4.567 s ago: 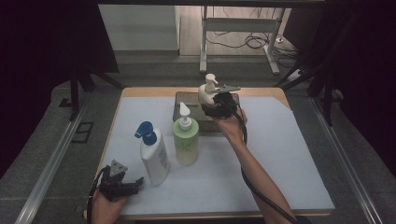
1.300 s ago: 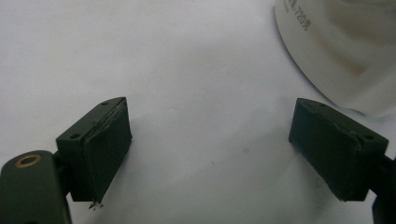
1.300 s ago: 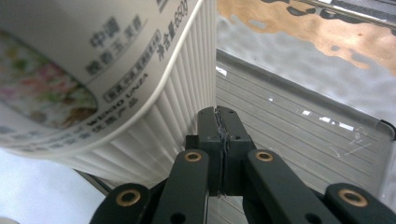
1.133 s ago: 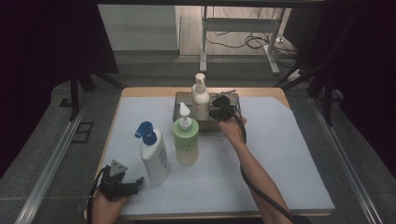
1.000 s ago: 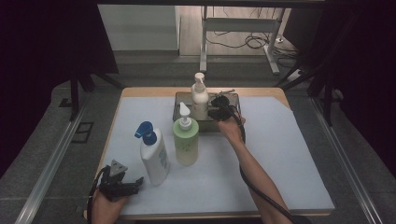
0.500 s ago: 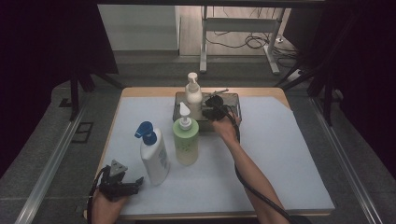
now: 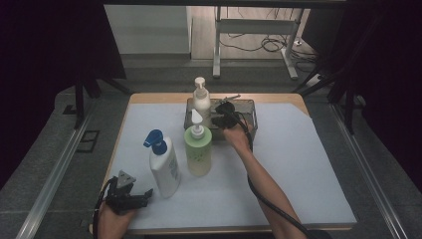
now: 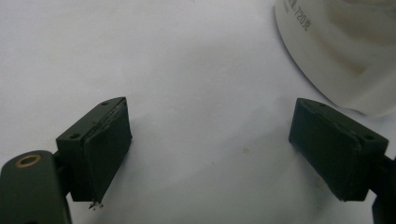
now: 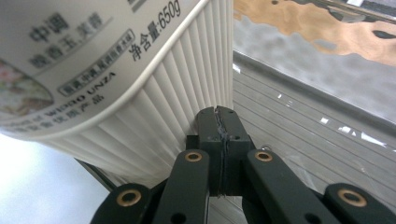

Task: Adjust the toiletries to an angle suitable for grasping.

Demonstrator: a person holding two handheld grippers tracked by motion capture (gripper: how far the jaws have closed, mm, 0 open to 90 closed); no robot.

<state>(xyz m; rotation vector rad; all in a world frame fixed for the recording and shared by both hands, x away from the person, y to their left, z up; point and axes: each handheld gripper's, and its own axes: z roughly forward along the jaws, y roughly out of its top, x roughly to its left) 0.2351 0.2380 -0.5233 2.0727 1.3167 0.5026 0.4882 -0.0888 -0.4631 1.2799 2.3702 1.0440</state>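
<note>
Nearest the person, the left gripper rests on the white surface at its near left corner, its jaws spread wide with nothing between them; in the left gripper view the bare white sheet lies between the two black pads and the rounded base of the blue-pump bottle stands just beyond the right-hand pad. In the high view that blue-pump bottle stands upright just past the left gripper, and beside it, toward the middle, stands the green bottle, also upright, close to the first but apart from it. Farther back the person's right forearm reaches across the surface to the right gripper, which sits over the metal tray at the far edge. Its jaws are pressed together with nothing held between them; in the right gripper view the closed tips lie against or just beside the ribbed lower side of the cream bottle, with the shiny ridged floor of the tray behind. The cream bottle stands upright at the left end of the tray, just left of the right gripper.
</note>
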